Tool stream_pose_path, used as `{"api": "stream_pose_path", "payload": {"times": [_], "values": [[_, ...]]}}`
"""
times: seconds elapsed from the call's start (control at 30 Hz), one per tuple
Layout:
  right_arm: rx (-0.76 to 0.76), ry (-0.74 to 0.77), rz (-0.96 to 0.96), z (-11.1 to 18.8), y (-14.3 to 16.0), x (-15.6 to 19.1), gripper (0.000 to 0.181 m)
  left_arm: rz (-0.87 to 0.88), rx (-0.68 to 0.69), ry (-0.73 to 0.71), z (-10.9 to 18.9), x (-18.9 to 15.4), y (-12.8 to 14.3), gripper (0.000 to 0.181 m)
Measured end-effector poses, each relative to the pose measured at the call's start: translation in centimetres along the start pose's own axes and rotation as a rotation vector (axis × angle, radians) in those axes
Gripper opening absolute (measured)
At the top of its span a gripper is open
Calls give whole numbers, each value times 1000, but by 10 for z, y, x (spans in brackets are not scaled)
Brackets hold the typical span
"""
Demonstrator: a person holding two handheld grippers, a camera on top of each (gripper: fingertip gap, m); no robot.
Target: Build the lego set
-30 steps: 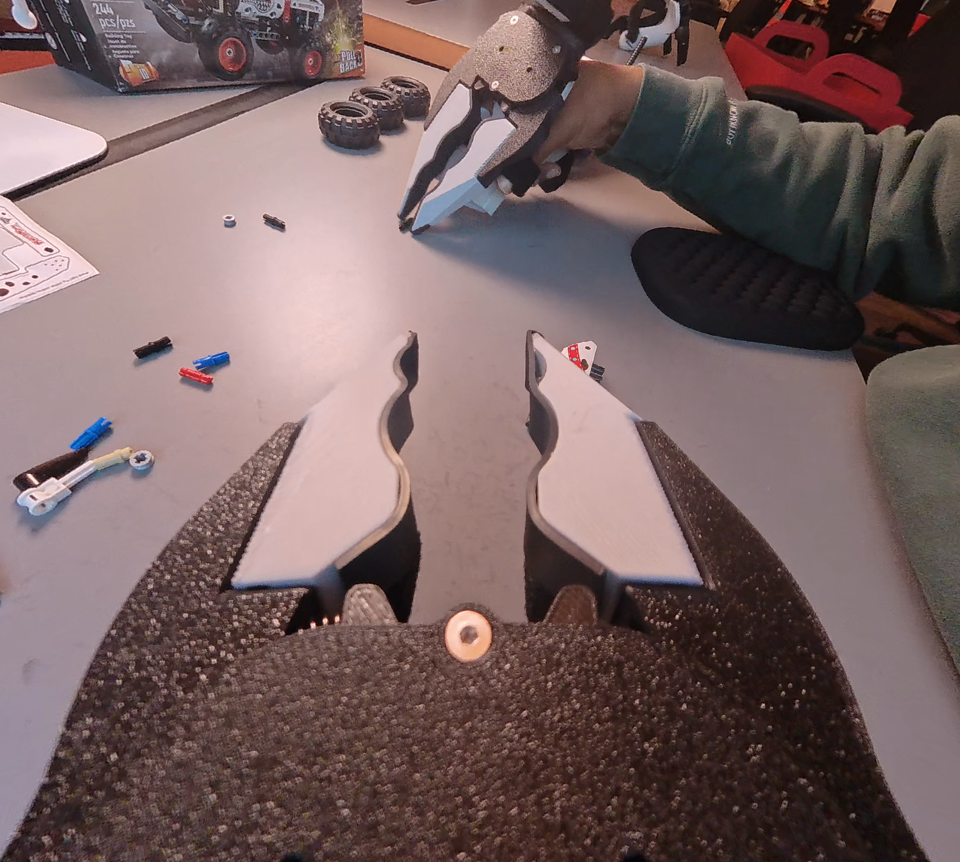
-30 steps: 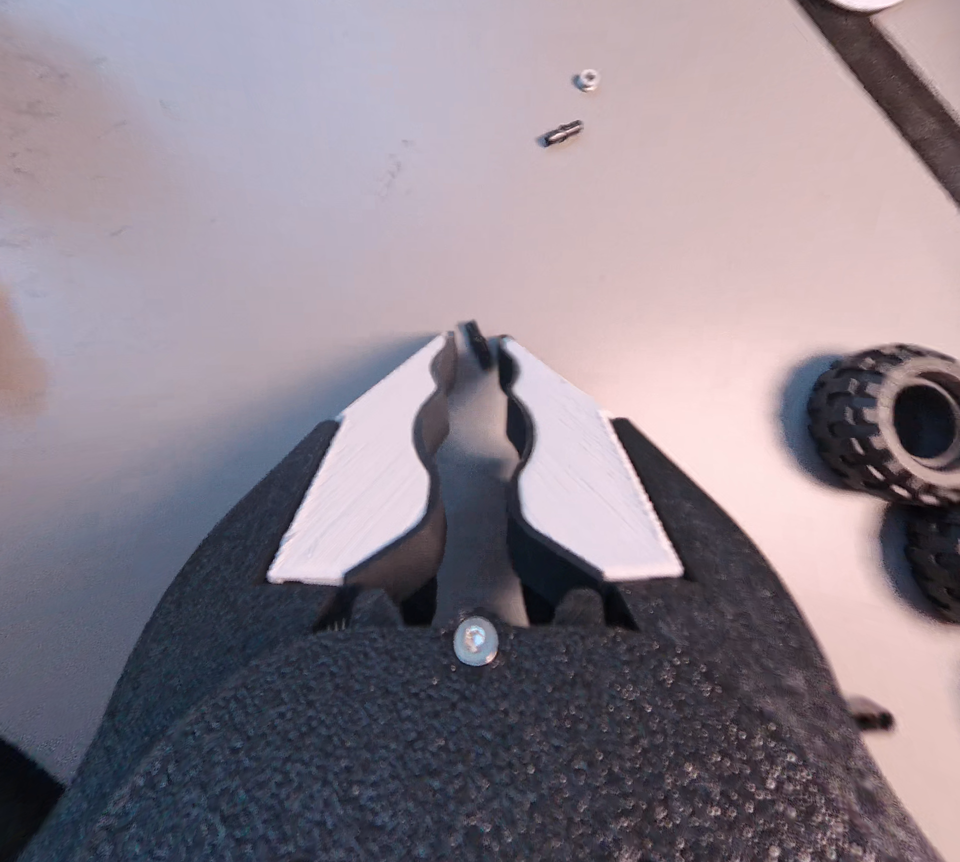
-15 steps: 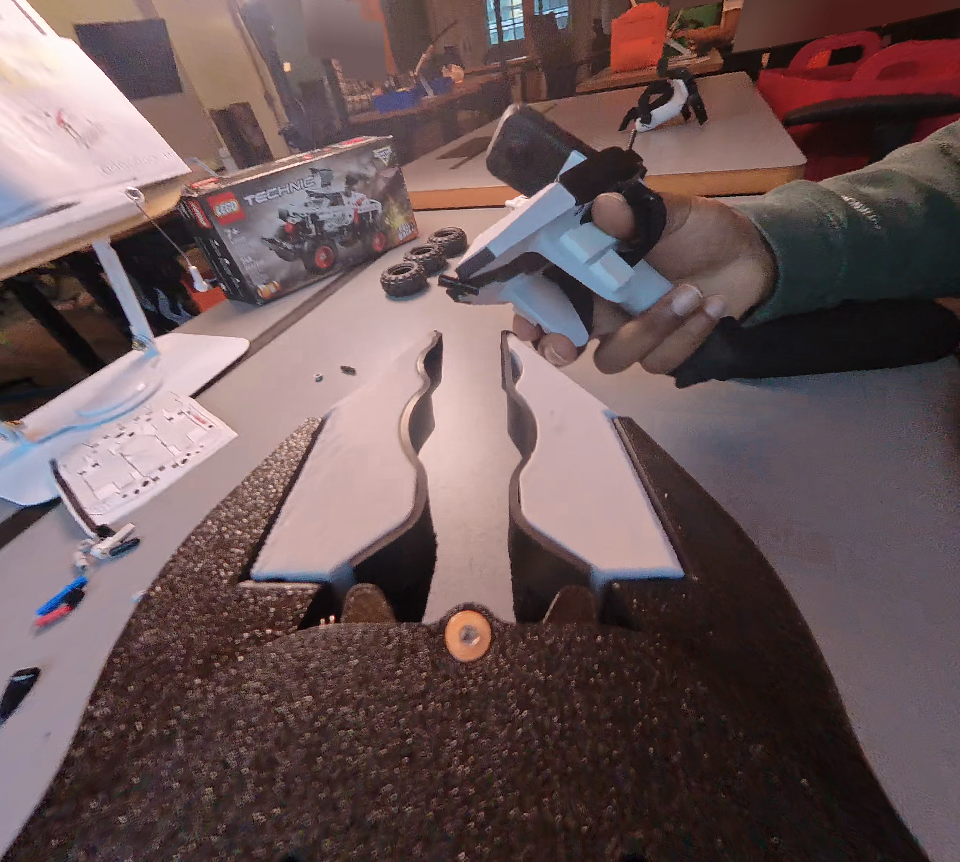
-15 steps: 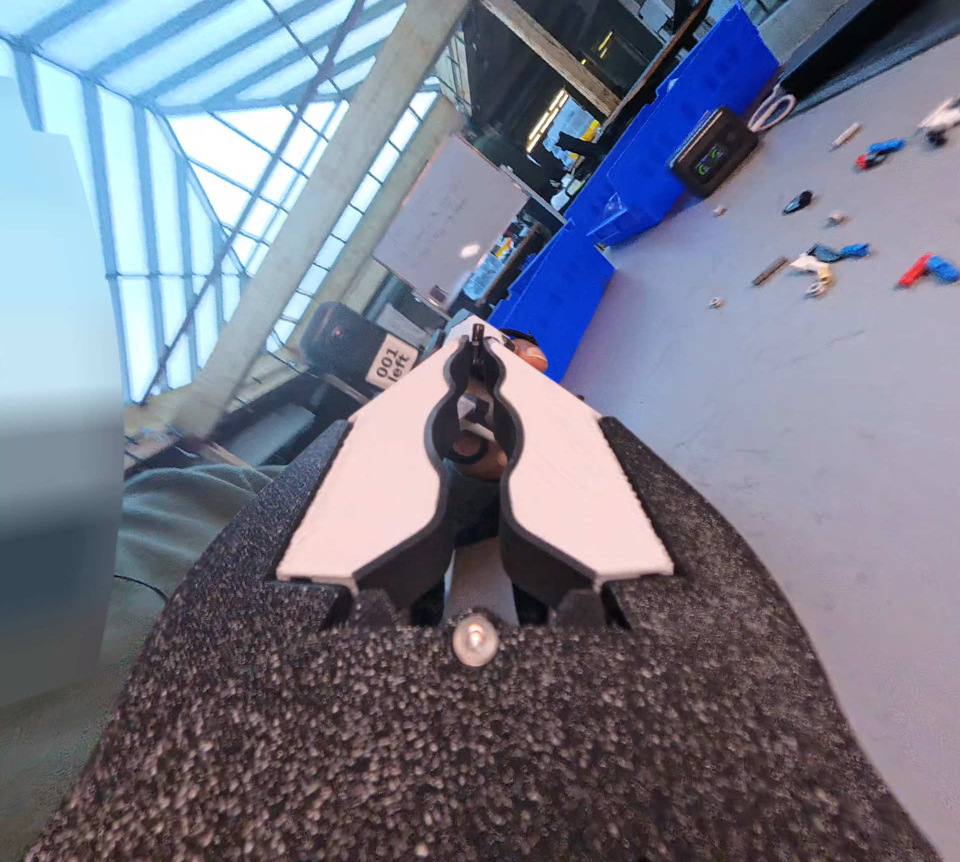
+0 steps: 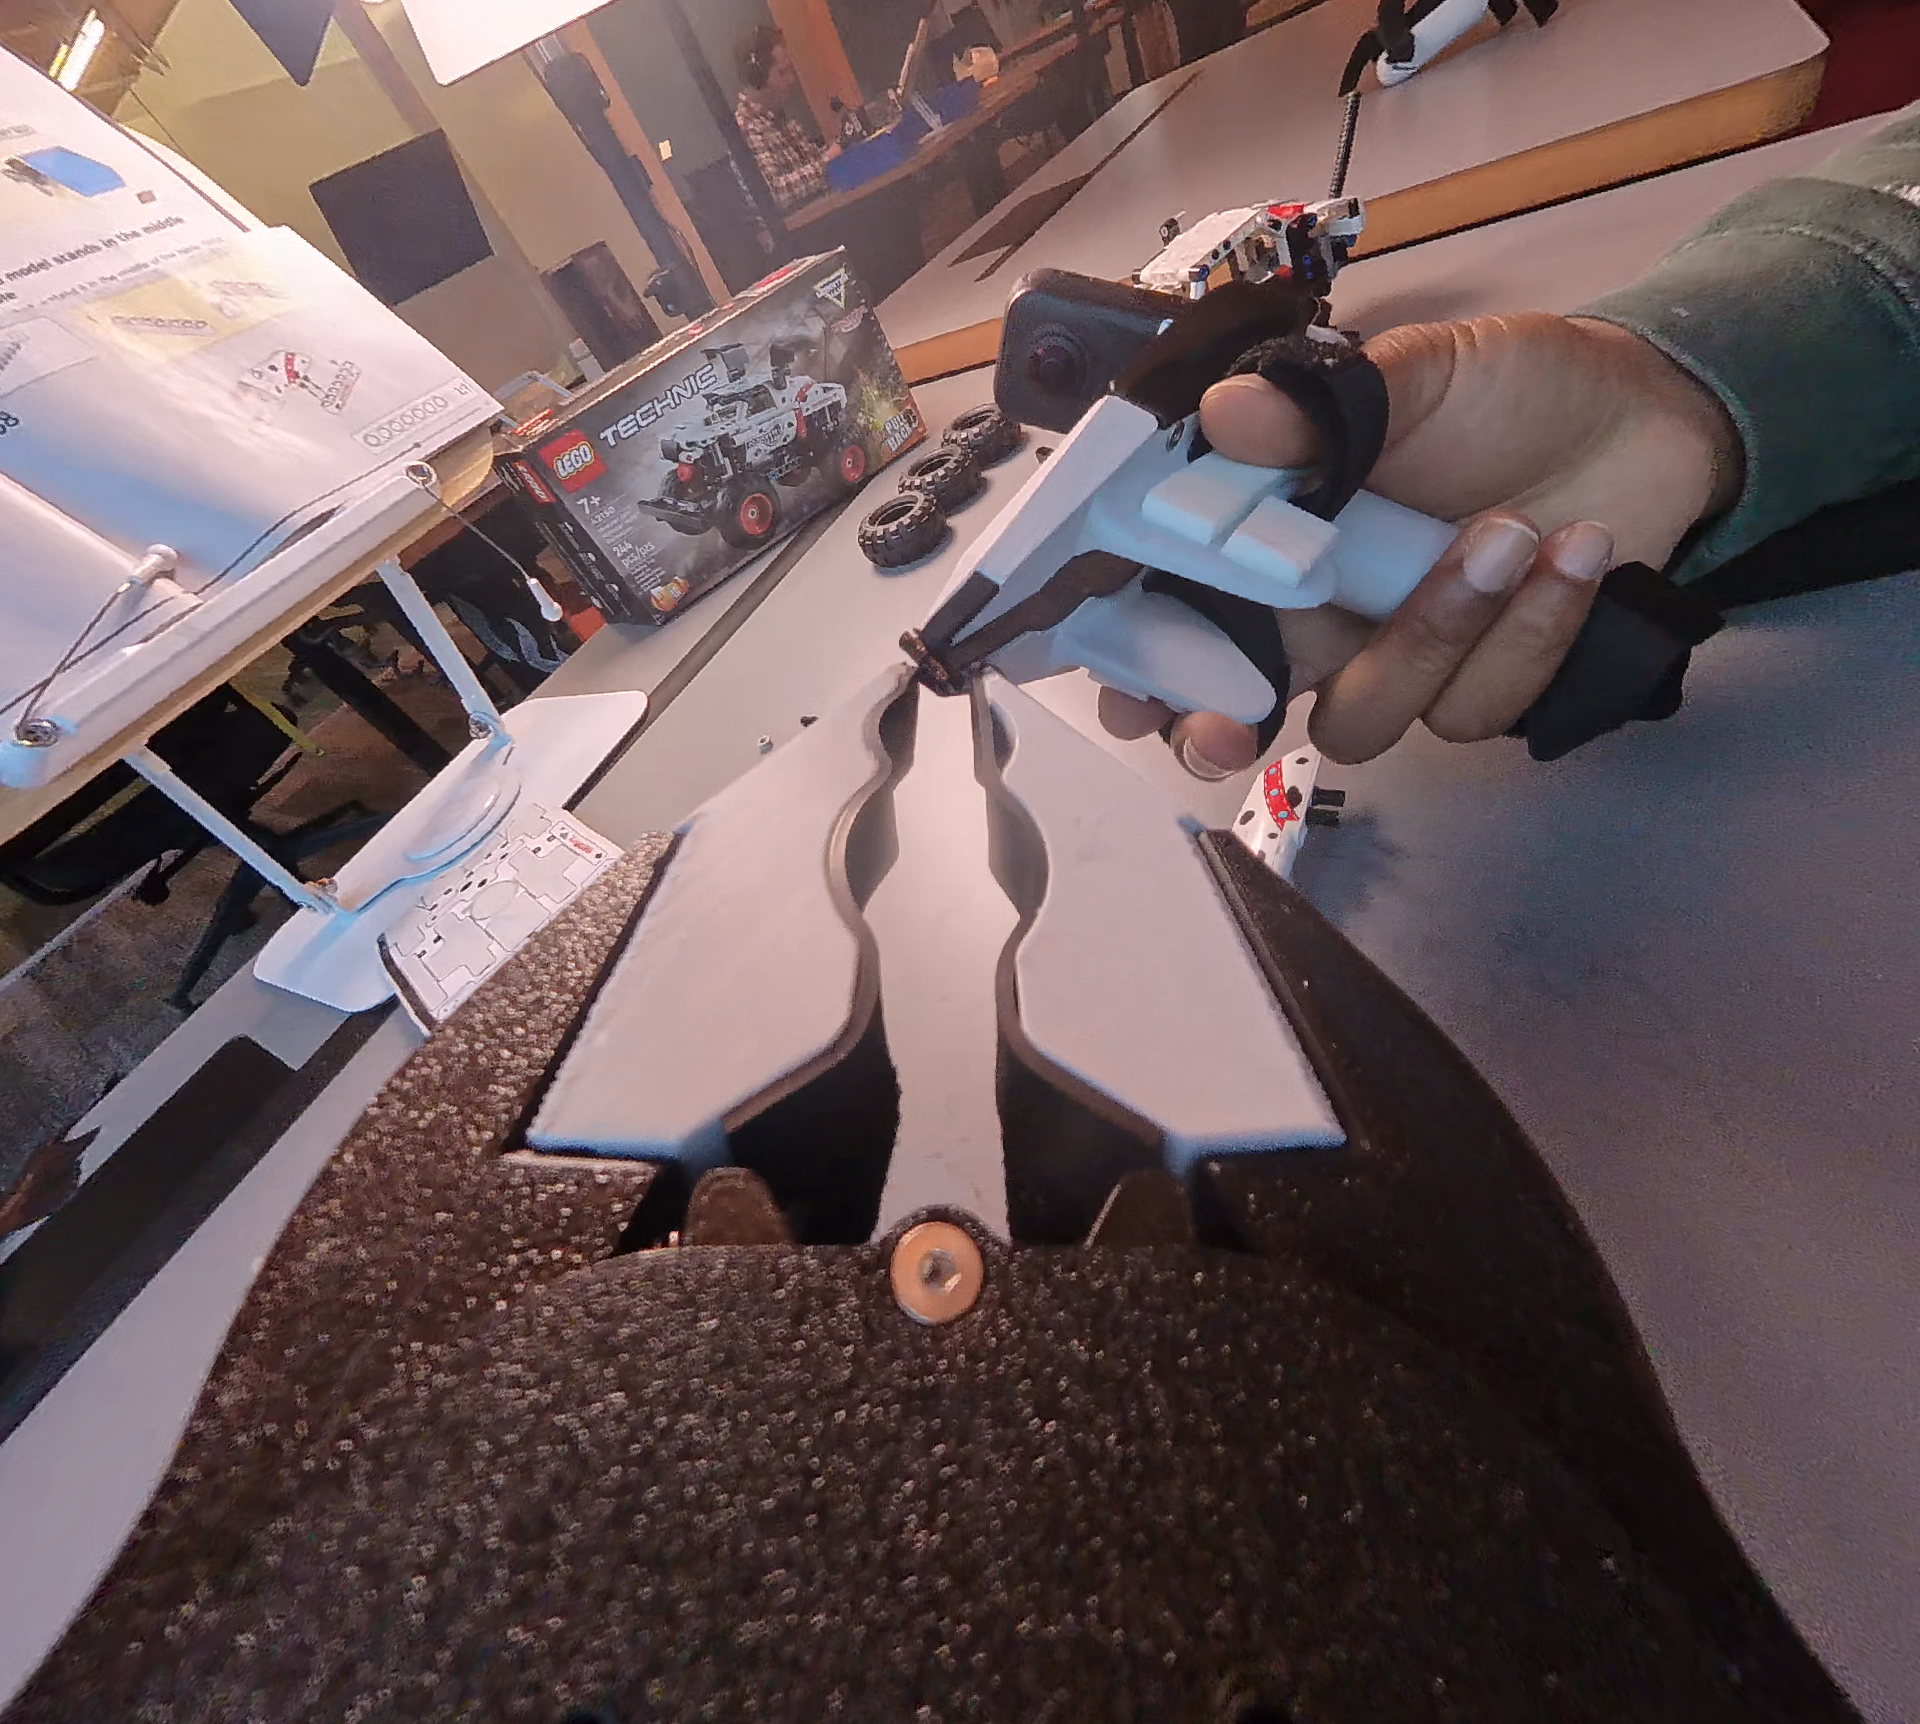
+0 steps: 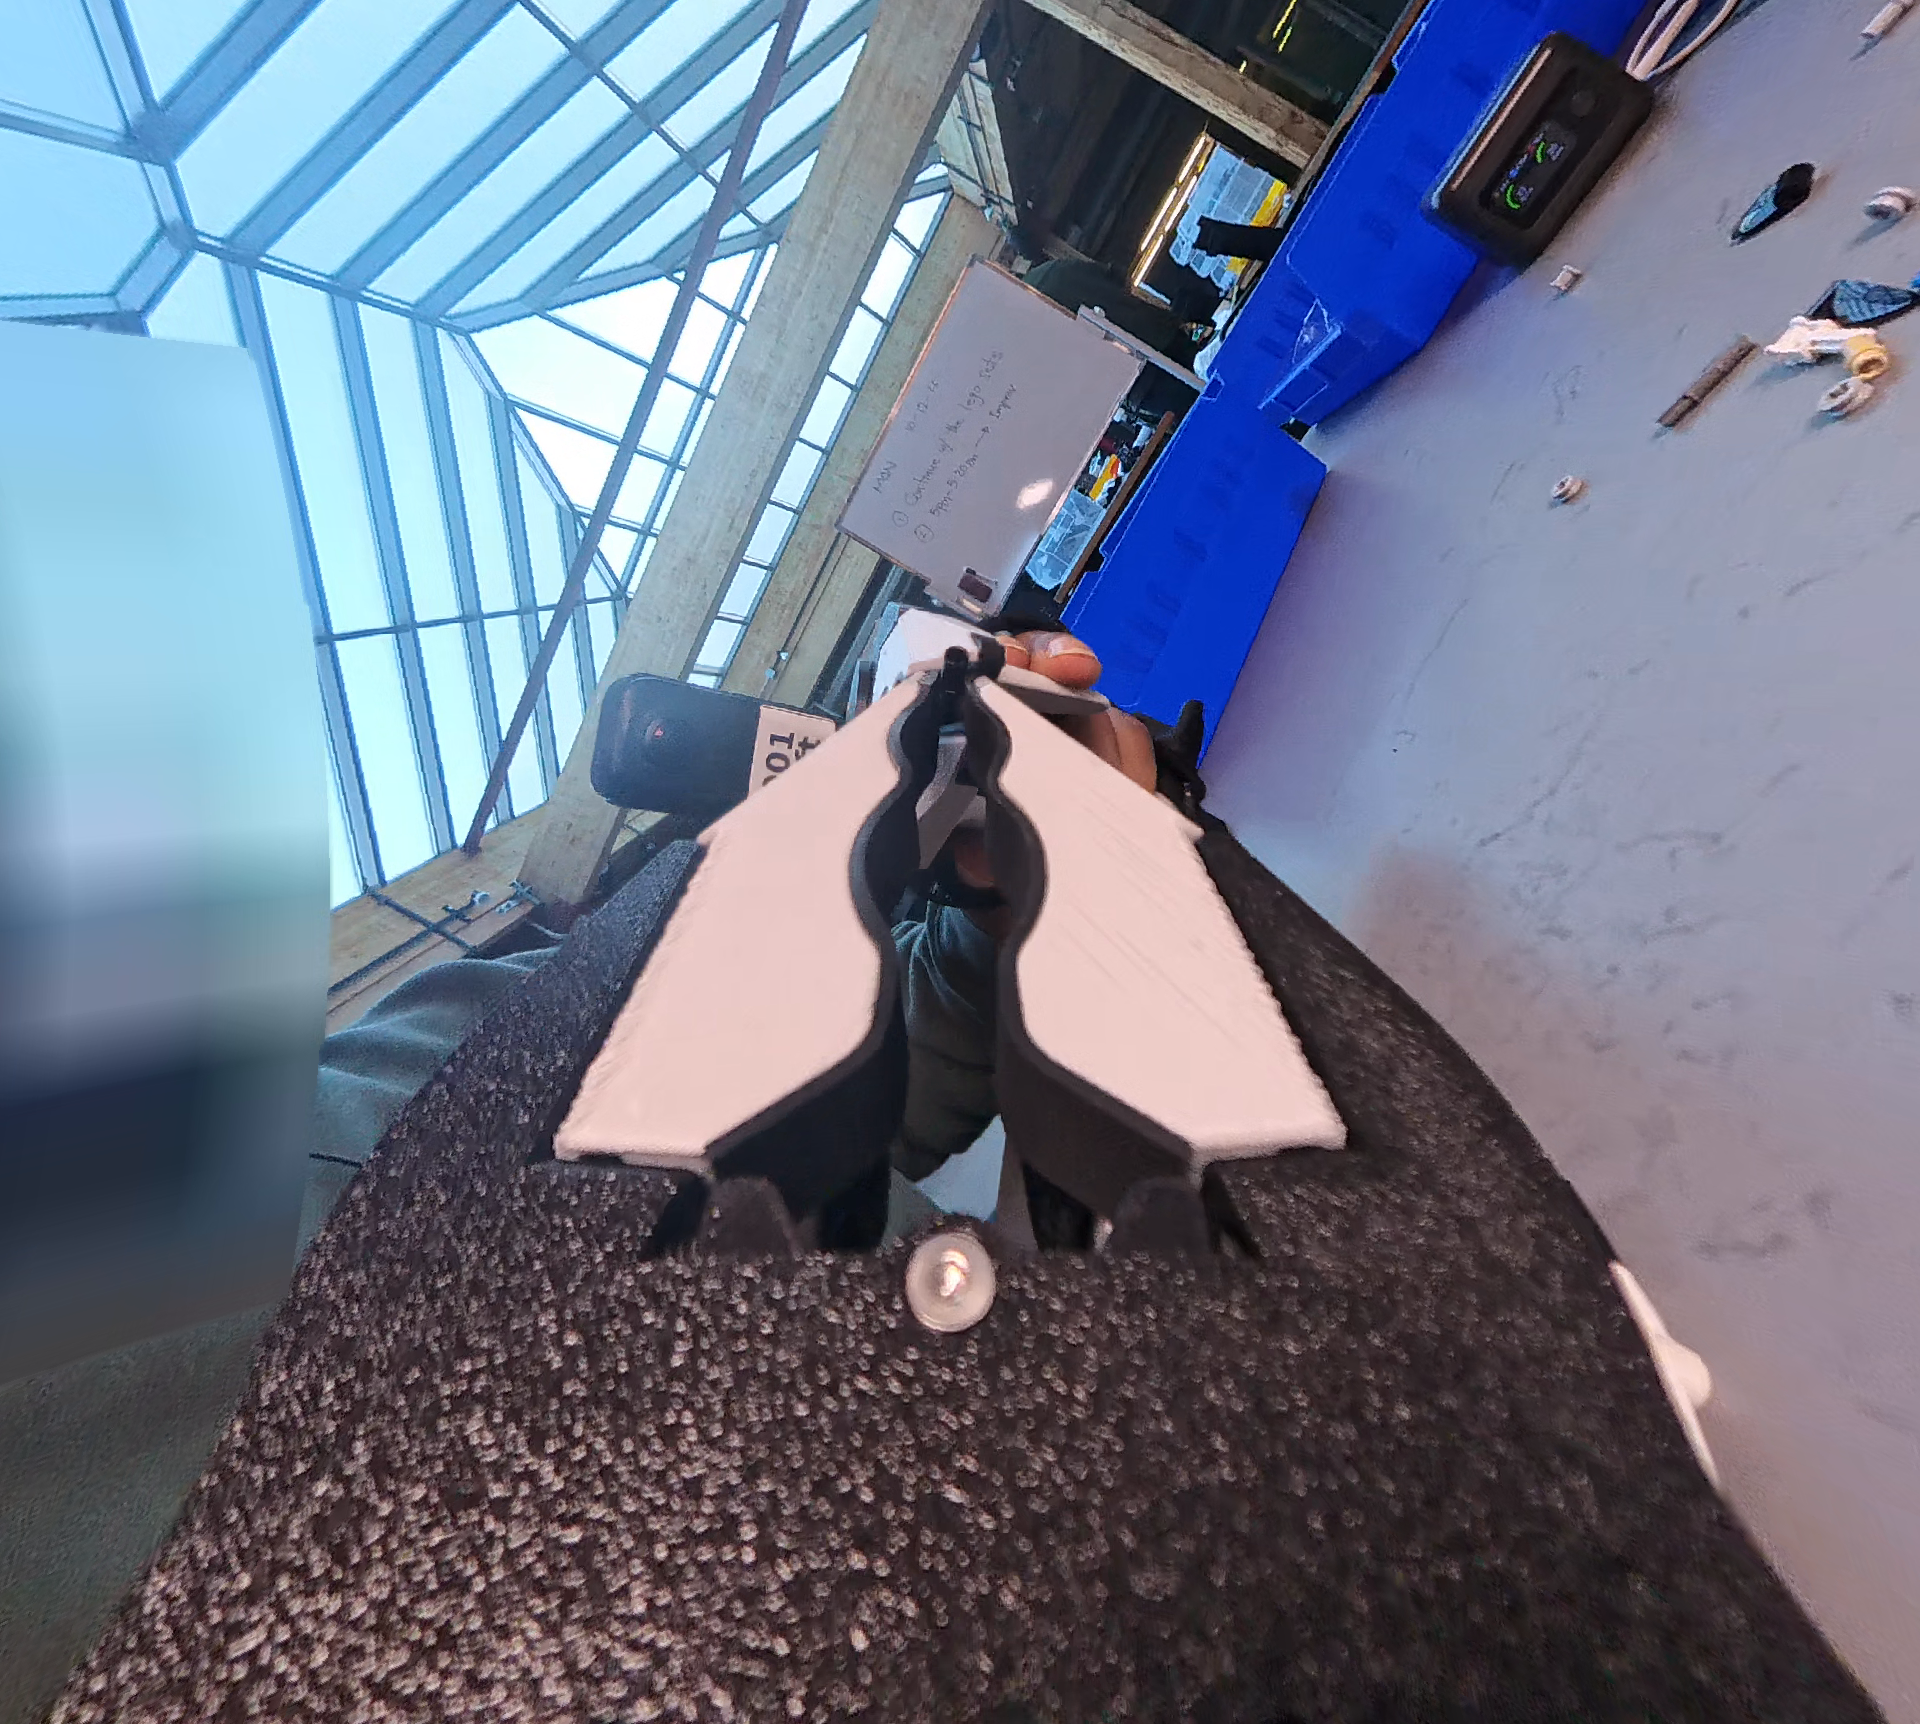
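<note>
My right gripper (image 6: 954,687) is shut on a small black pin (image 6: 951,664) and is held up in the air, turned on its side. In the left wrist view the right gripper (image 5: 930,658) points its tips and the pin (image 5: 935,672) at the gap between my left fingertips. My left gripper (image 5: 943,692) is open by a narrow gap and holds nothing that I can see. A partly built white model (image 5: 1247,240) stands behind the right hand. A white part with red marks (image 5: 1283,801) lies on the grey table (image 5: 1558,947).
The set's box (image 5: 717,438) and three black tyres (image 5: 935,479) stand at the back. An instruction booklet on a white stand (image 5: 208,365) and a sticker sheet (image 5: 499,905) are at the left. Loose parts (image 6: 1818,344), blue bins (image 6: 1351,303) and a small screen device (image 6: 1538,147) show in the right wrist view. Only a small space, under 4 cm, lies between the two pairs of fingers.
My right gripper lifted the black pin off the table and brought it up to my left fingertips. My left gripper tilted up and its jaws narrowed.
</note>
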State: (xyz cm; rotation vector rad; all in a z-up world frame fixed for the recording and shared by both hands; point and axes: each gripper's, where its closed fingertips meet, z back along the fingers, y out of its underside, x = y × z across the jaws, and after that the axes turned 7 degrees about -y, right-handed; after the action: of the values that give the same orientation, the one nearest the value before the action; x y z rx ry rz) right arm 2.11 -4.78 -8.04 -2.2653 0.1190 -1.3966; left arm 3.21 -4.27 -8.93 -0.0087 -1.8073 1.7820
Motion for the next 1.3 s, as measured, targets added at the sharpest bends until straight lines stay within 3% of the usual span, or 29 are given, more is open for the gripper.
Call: {"api": "stream_pose_path", "payload": {"times": [0.6, 0.9, 1.3], "values": [[60, 57, 55, 6, 4, -8, 3, -51, 26, 4, 2, -3, 6, 6], [210, 93, 213, 8, 13, -4, 8, 16, 33, 117, 7, -11, 5, 4], [239, 125, 205, 12, 16, -9, 4, -1, 39, 127, 6, -17, 11, 4]]}}
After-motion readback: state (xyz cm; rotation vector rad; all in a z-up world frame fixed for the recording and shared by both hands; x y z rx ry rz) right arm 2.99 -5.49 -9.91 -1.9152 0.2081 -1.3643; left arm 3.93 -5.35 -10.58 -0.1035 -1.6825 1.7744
